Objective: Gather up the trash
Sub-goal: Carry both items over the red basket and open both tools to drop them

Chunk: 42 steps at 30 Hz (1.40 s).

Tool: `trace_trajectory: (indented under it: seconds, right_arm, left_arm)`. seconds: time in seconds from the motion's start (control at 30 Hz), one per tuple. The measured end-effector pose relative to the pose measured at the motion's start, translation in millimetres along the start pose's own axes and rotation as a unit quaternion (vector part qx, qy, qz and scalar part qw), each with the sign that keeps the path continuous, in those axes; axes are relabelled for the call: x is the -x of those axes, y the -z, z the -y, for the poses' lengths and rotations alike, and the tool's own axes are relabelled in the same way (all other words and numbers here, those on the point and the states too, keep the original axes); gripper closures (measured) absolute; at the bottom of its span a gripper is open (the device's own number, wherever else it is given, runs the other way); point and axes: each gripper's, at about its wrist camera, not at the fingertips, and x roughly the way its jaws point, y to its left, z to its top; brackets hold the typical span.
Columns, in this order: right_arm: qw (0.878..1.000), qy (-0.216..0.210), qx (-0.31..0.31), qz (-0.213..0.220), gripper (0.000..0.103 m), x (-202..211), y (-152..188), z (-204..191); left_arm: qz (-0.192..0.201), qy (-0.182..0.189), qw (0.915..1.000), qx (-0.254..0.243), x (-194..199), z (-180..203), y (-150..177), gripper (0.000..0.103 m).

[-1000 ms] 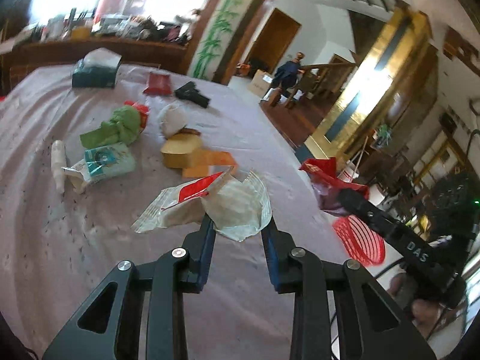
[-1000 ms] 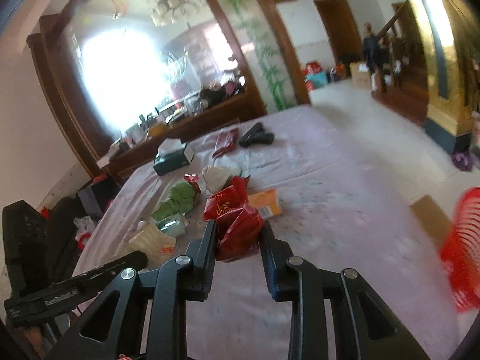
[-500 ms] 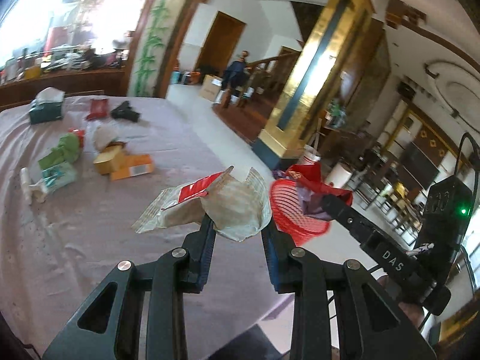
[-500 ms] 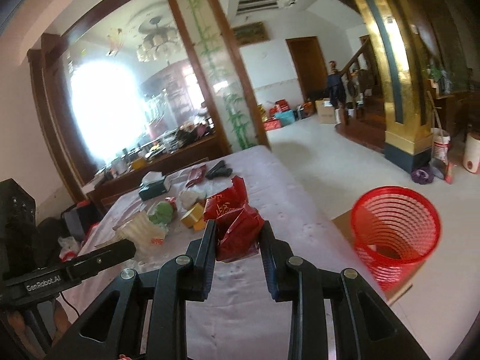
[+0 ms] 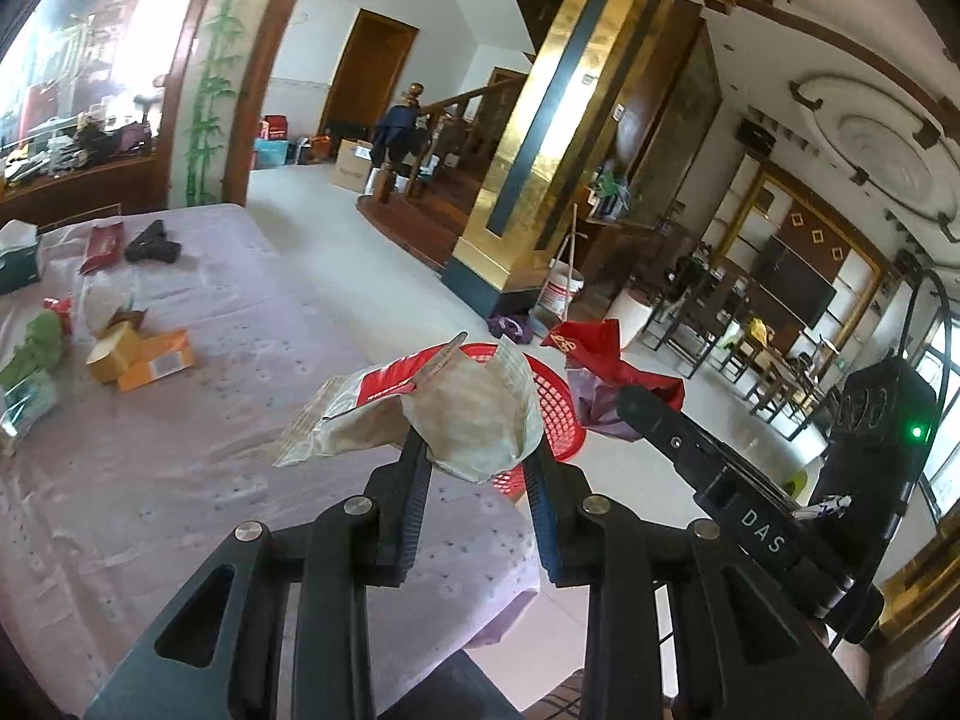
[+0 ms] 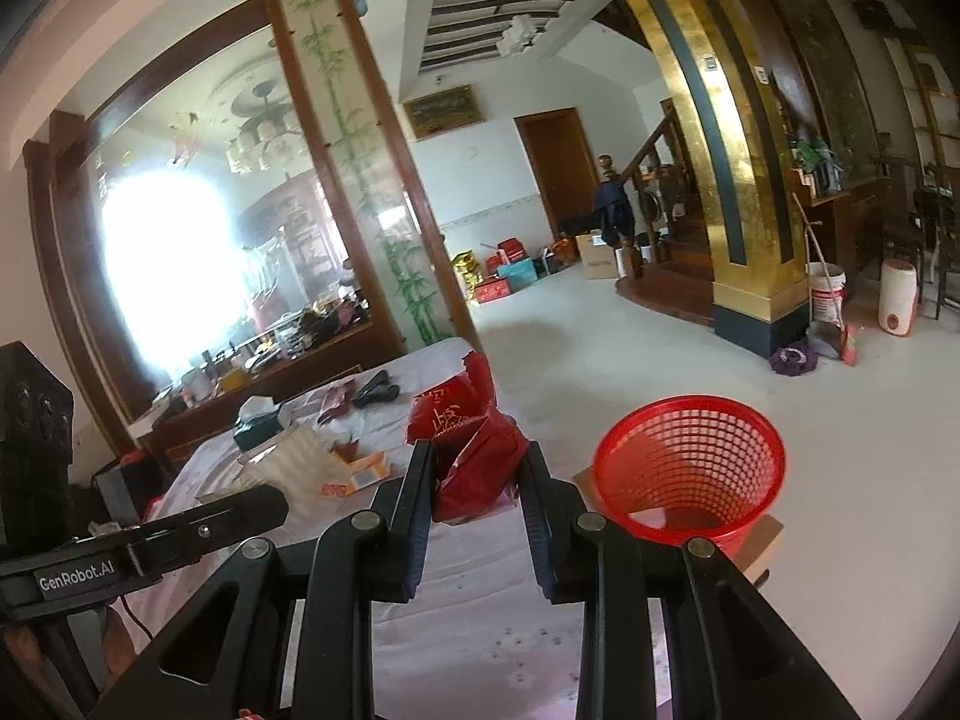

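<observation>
Clearly we have both hands loaded: our left hand-held gripper (image 5: 477,456) is clamped on a crumpled clear-and-white wrapper (image 5: 438,411) with a red label, held up above the near corner of the surface (image 5: 210,420), which wears a lilac cloth. Our right hand-held gripper (image 6: 477,474) pinches a crumpled red packet (image 6: 468,438) with gold lettering, also lifted off the cloth. From the right wrist view, a red mesh basket (image 6: 690,468) stands on the floor just off the surface's edge, to the right of the packet, sitting on a piece of cardboard (image 6: 762,546). From the left wrist view, part of the basket's rim shows behind the wrapper. Farther back on the cloth lie an orange box (image 5: 159,360), a green bundle (image 5: 36,342), a tissue box (image 5: 18,258) and a dark red pouch (image 5: 102,246).
</observation>
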Motion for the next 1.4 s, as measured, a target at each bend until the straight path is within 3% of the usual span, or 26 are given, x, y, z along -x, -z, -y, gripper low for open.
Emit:
trace_trajectory:
  seconds: [0.43,0.8,1.2,1.4]
  right_arm:
    - [0.999,0.043,-0.031,0.006,0.074,-5,-11,69]
    - [0.996,0.069,-0.055,-0.018,0.074,-41,-19,118]
    - [0.993,0.086,-0.071,-0.029,0.074,-63,-16,151]
    - [0.991,0.1,-0.077,-0.052,0.073,-86,-10,167]
  left_arm:
    - [-0.032,0.052,0.9976,-0.033,-69,35,-19,0.074]
    - [-0.08,0.086,0.9926,-0.032,-142,40,-34,0.074]
    - [-0.111,0.111,0.9873,-0.02,-191,36,-44,0.074]
    - [-0.151,0.12,0.9812,-0.003,-231,33,-45,0.073]
